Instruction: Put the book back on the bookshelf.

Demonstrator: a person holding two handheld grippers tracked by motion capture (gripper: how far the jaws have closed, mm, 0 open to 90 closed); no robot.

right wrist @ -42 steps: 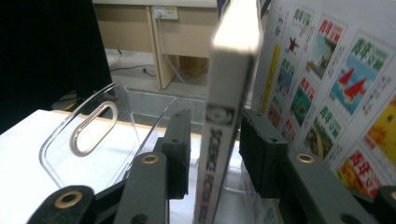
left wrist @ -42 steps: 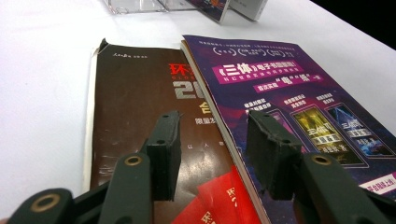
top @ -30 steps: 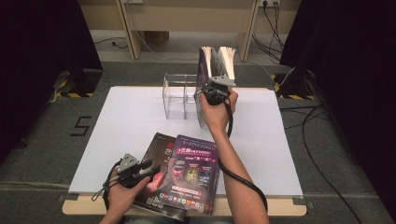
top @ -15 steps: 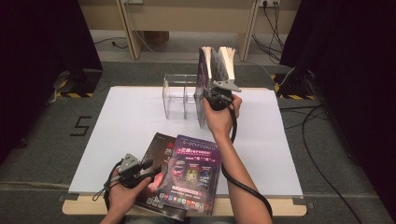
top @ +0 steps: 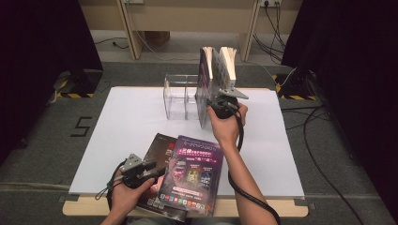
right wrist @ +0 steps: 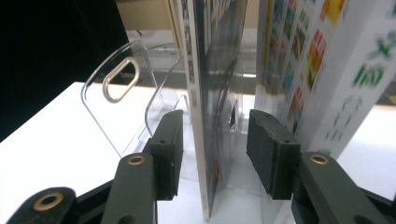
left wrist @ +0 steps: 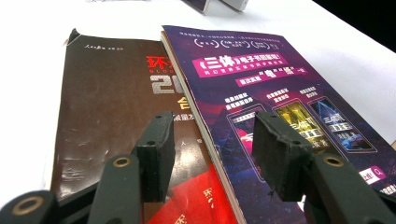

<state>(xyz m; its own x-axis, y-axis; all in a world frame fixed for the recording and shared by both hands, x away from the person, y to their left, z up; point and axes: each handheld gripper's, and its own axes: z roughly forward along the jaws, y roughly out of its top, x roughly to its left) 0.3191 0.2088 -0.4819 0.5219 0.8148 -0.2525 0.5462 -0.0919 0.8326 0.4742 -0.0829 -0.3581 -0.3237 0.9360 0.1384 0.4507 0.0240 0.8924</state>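
- A white table top [top: 126, 136] is seen resting on a wooden board [top: 89, 206].
- A "5" marking [top: 81, 126] is seen on the grey carpet.
- Cables [top: 324, 140] are laid across the floor at right.
- Yellow-black hazard tape [top: 70, 95] is seen at left.

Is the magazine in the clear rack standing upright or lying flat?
Upright. The magazine stands on its lower edge in the clear rack, between the open fingers of the right gripper, untouched by them.

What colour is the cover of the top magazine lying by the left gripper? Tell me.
Purple, with pink and white print: the top magazine, best seen in the left gripper view.
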